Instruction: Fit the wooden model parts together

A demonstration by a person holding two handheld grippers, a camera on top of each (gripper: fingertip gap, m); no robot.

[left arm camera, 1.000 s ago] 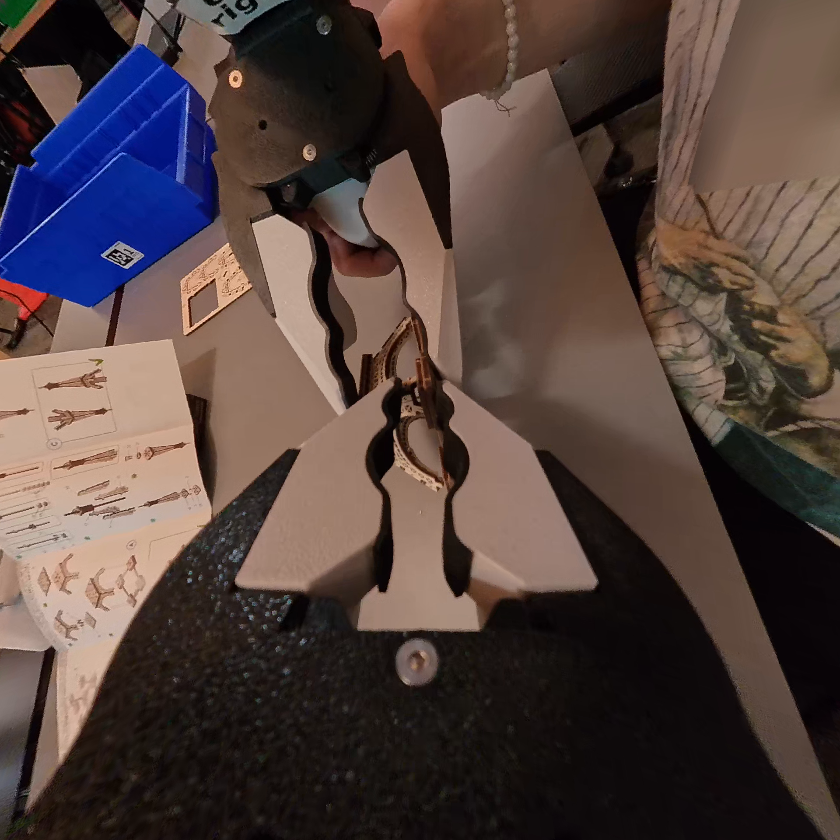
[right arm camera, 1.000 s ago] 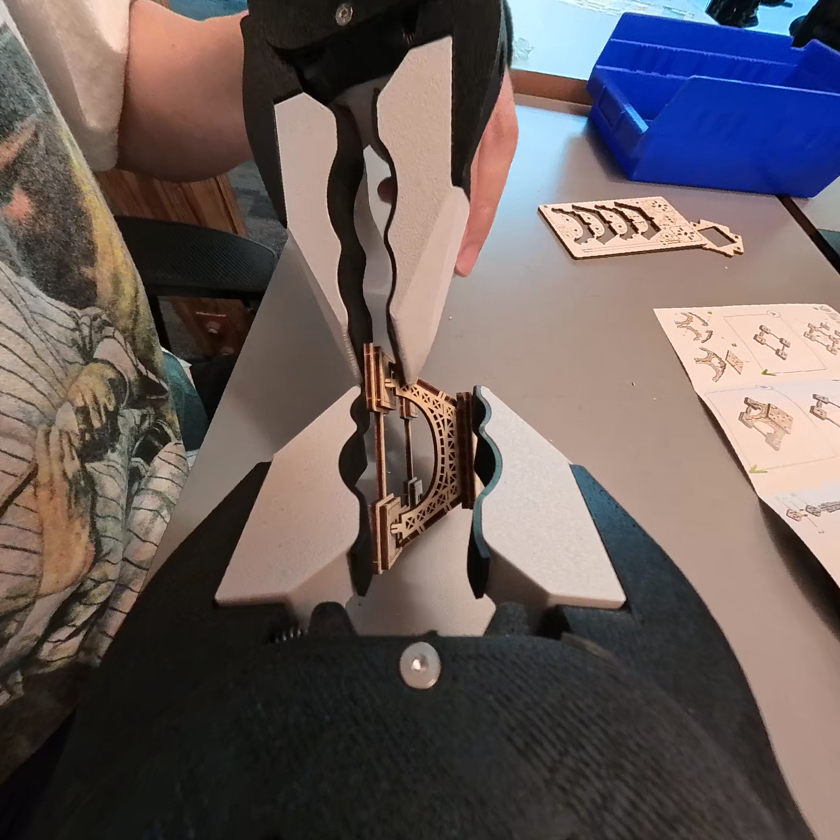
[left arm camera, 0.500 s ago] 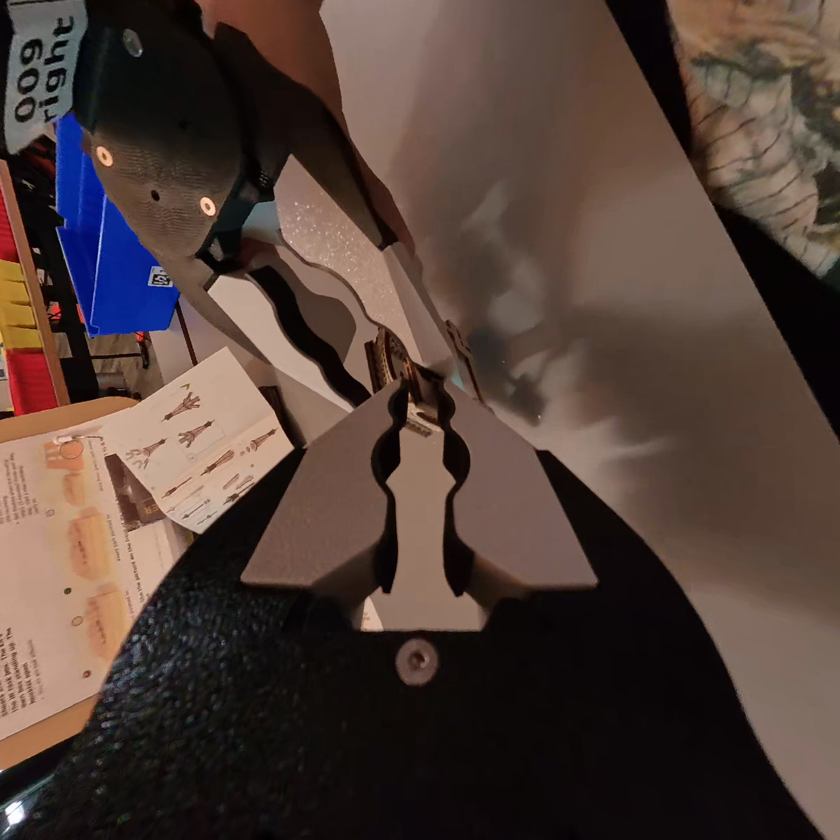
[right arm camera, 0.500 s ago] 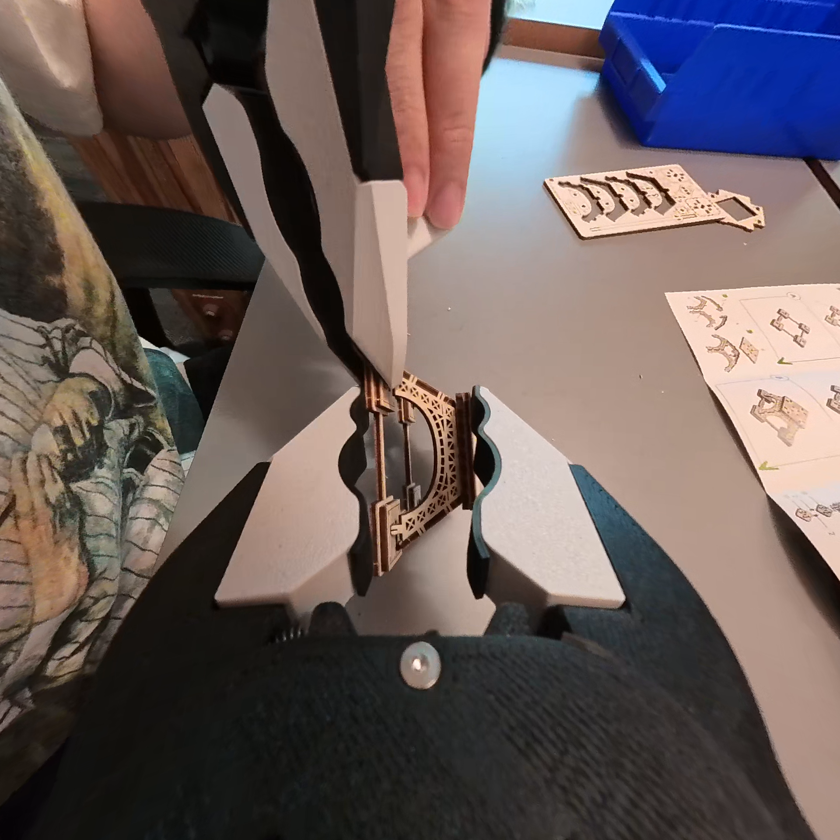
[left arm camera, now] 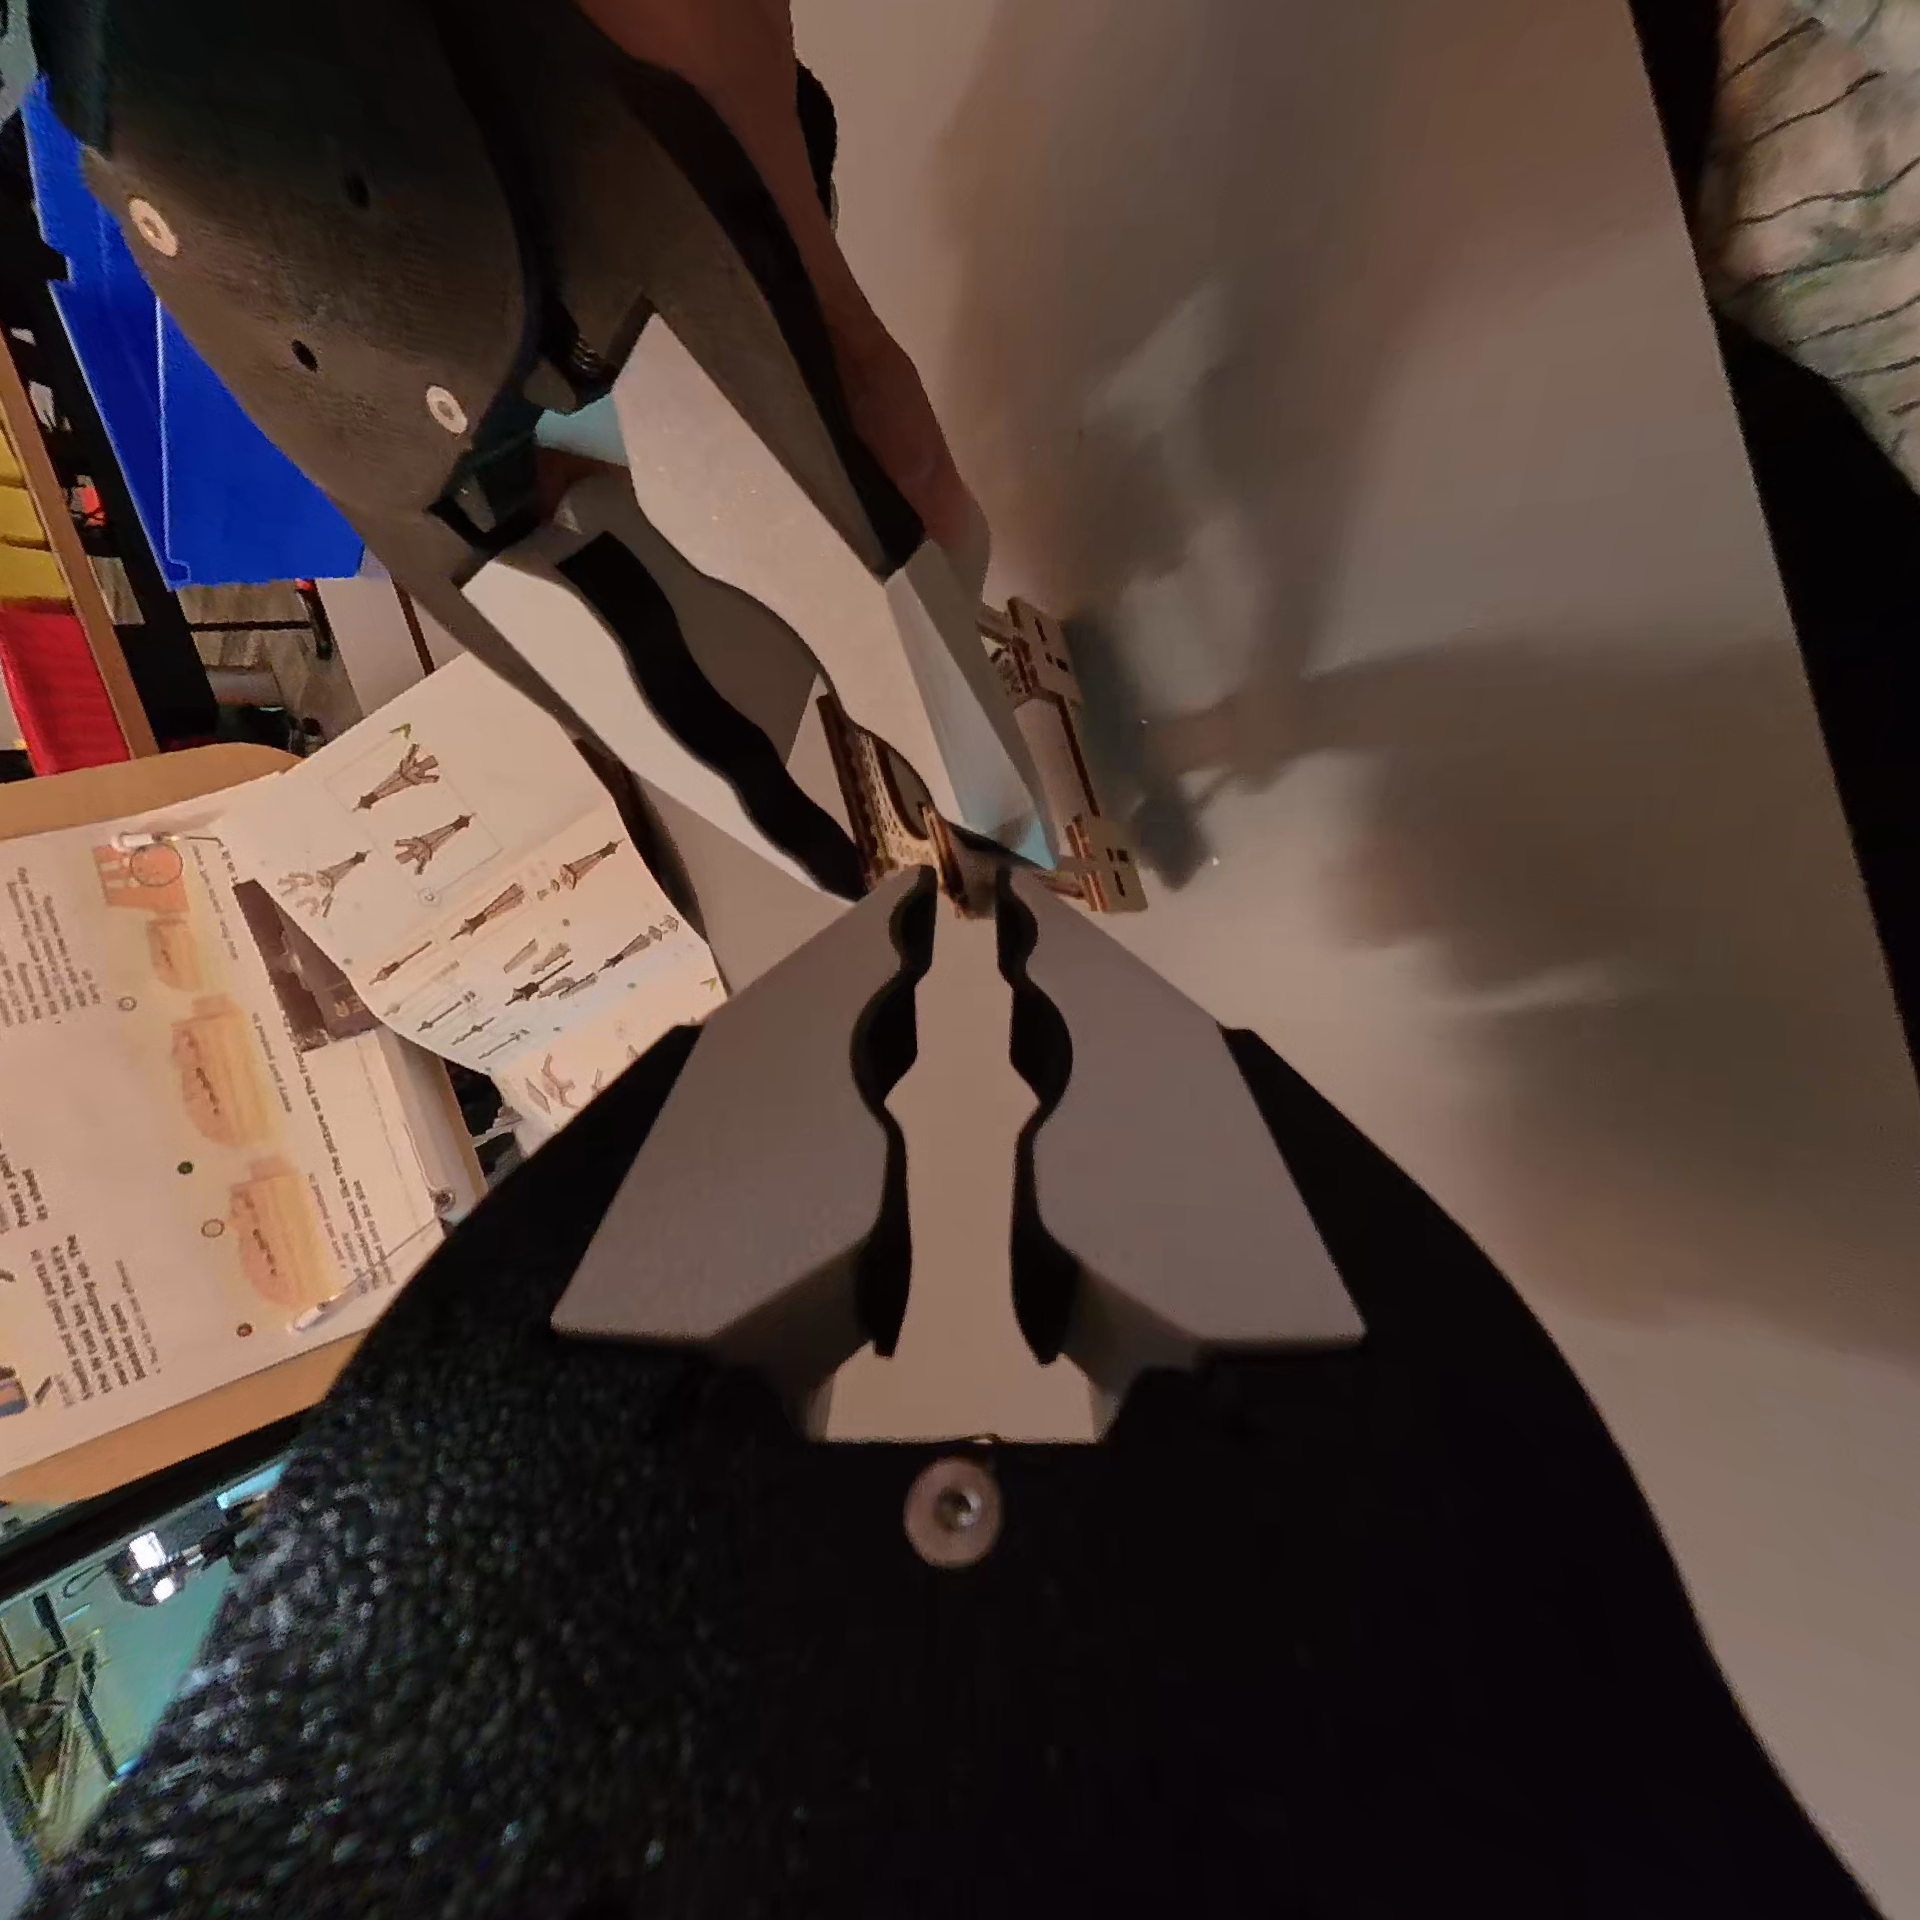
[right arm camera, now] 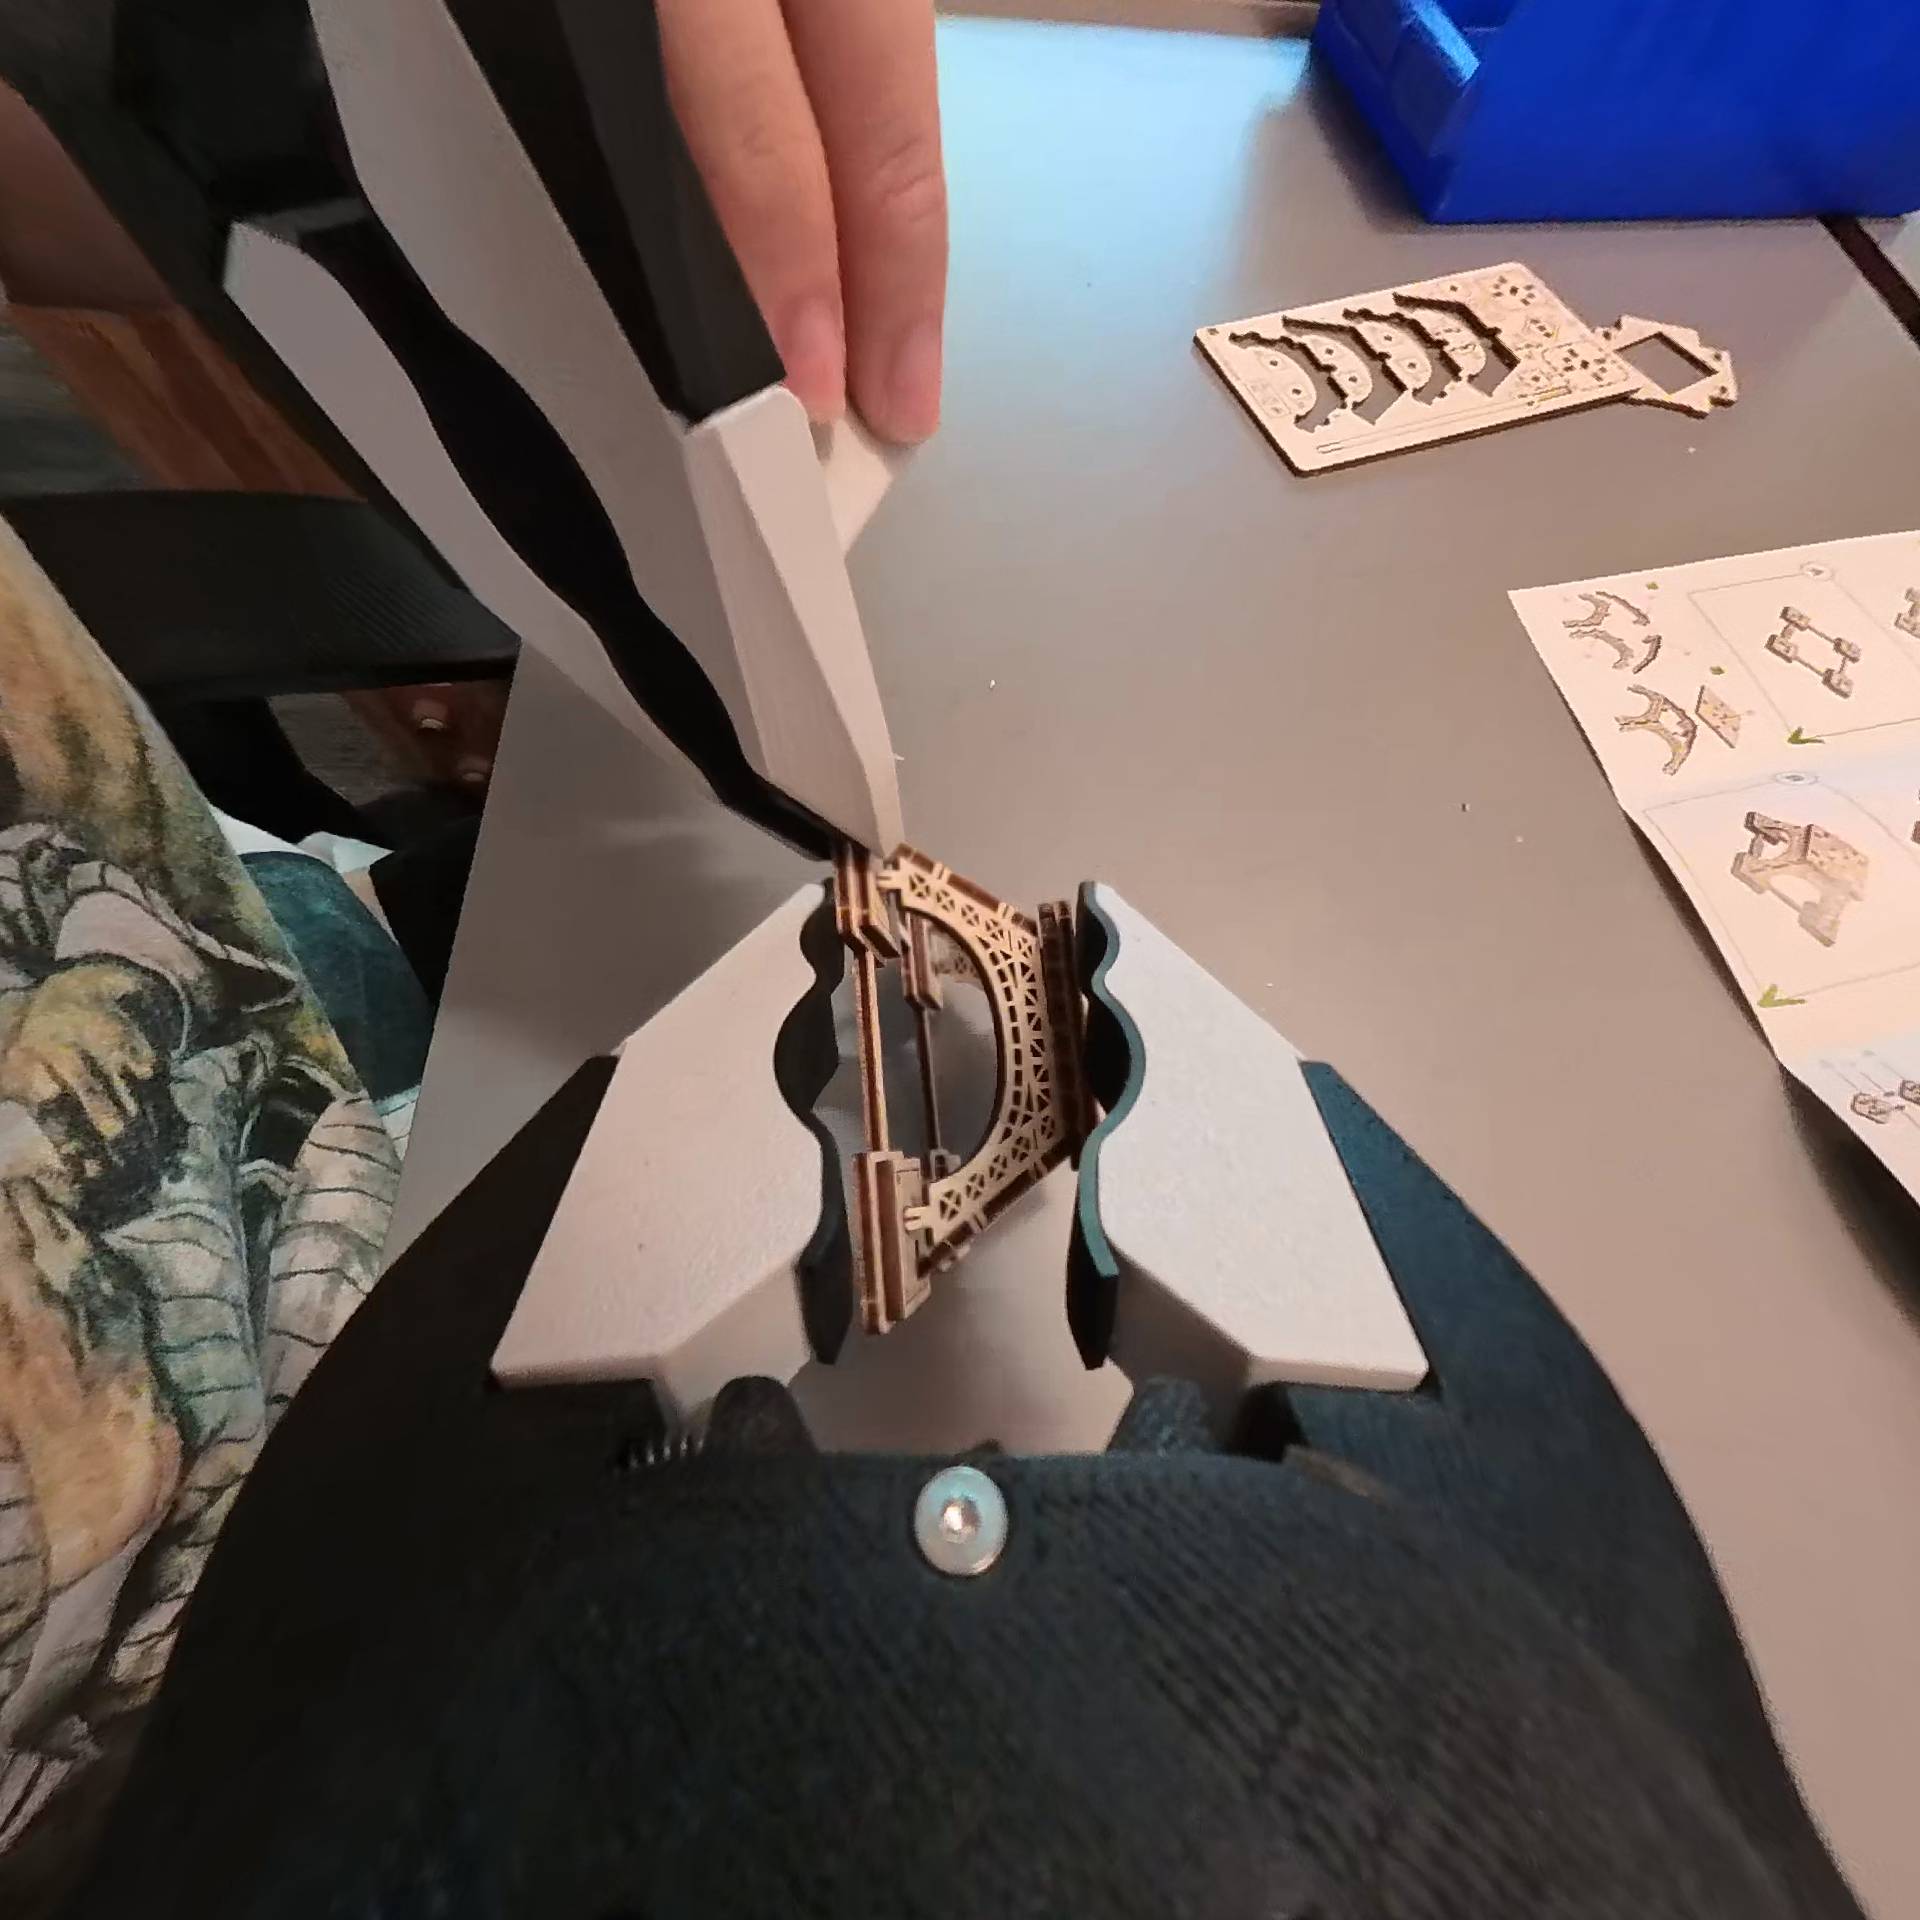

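Both wrist cameras sit very close to the wooden model (right arm camera: 961,1081), facing it from opposite sides. The right view looks toward the blue bin (right arm camera: 1662,114) beyond it; the left toward the person's side. Both share the model and grey table (right arm camera: 1247,727).

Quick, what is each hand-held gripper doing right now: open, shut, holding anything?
Left hand-held gripper: shut on a corner of the laser-cut wooden arch frame.
Right hand-held gripper: shut on that same frame, clamping it from both sides.
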